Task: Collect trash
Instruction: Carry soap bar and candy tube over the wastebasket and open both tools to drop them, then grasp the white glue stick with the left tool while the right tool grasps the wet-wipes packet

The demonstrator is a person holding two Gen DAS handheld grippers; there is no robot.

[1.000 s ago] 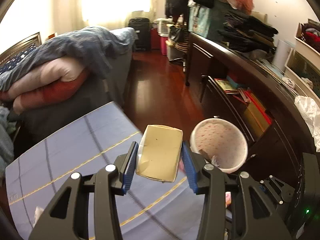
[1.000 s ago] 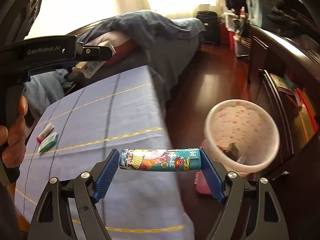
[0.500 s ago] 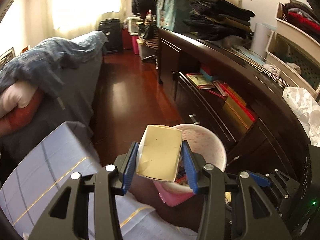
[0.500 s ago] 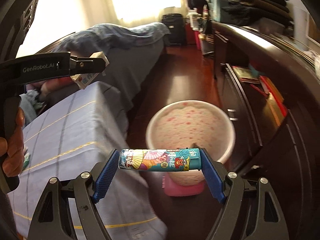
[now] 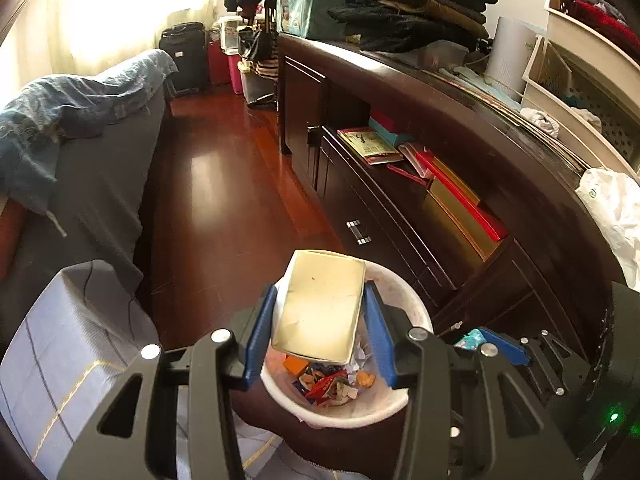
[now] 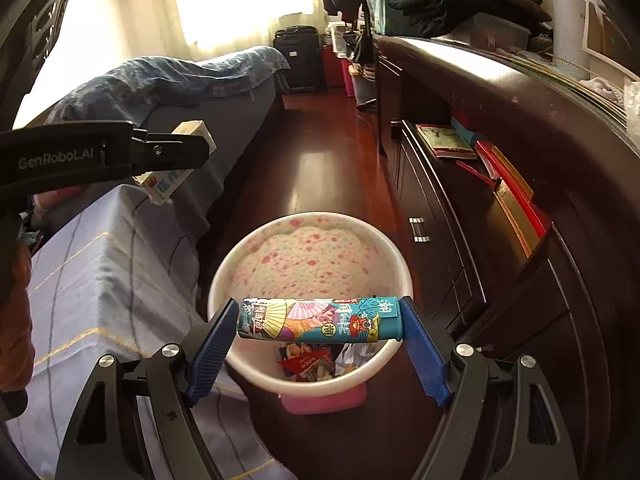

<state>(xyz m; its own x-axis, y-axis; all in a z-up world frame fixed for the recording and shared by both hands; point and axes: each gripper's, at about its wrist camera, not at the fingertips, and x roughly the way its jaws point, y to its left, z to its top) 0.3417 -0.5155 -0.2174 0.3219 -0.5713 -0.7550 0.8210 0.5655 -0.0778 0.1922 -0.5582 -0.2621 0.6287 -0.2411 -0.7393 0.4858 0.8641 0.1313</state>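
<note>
Two pairs of tongs hang over a white wastebasket point(image 6: 308, 264) on the dark wooden floor point(image 5: 224, 184) of a cluttered bedroom. The left tongs point(image 5: 320, 316) are clamped on a pale yellow carton point(image 5: 320, 308), its flat face up, held above the basket's rim. The right tongs point(image 6: 320, 320) grip a teal printed tube point(image 6: 320, 320) crosswise by its two ends, just above the near edge of the basket. Inside the basket (its lining speckled with pink blossoms) lie crumpled wrappers point(image 6: 308, 362) in red, orange and white. The basket stands between a tabletop covered in a blue-grey checked cloth point(image 6: 100, 272) and a long dark cabinet point(image 6: 520, 260) whose open shelf holds books and red boxes. A bed heaped with a blue quilt point(image 6: 160, 80) stretches toward the bright window.
</note>
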